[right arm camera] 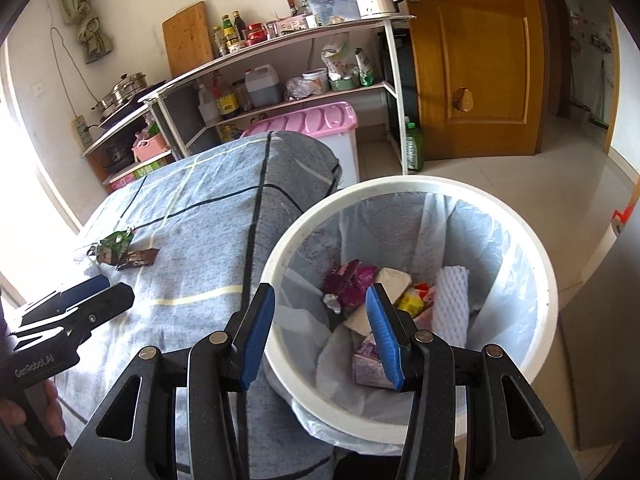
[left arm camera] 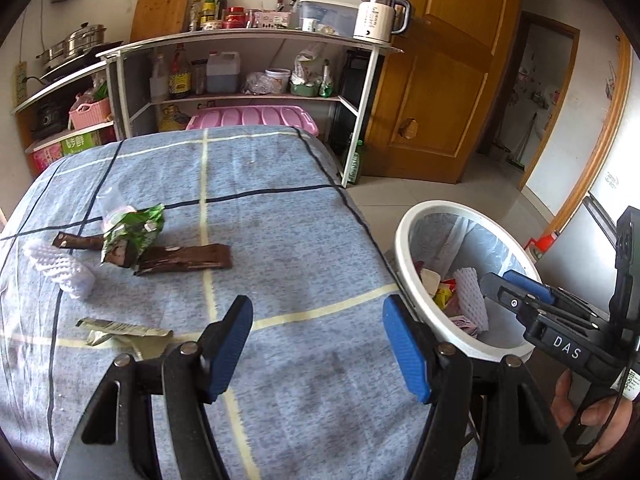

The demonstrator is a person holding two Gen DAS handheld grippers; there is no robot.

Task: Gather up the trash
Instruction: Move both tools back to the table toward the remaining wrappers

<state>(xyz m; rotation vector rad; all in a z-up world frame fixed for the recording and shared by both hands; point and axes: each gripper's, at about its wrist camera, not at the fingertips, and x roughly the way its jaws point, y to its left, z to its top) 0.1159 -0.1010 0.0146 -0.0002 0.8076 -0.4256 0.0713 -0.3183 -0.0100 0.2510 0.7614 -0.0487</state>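
Lying on the cloth-covered table (left arm camera: pixel 304 216) are the scraps left to collect: a green wrapper (left arm camera: pixel 134 238) crumpled over two brown wrappers (left arm camera: pixel 188 259), a white foam net (left arm camera: pixel 60 270) to their left, and a flat olive sachet (left arm camera: pixel 120 330) nearest the left tool (left arm camera: pixel 318 354). All look feather-light, thin and limp; the foil ones will likely slide and crinkle, so a pinch on a raised fold or free edge seems best, while the foam net should squash and grip anywhere. The left tool hangs over the table with its jaws spread and nothing between them. The right tool (right arm camera: pixel 320 334) stands spread and empty above the bin (right arm camera: pixel 404 184). That bin, bag-lined, holds a foam net, purple, yellow and white packets and a small carton.
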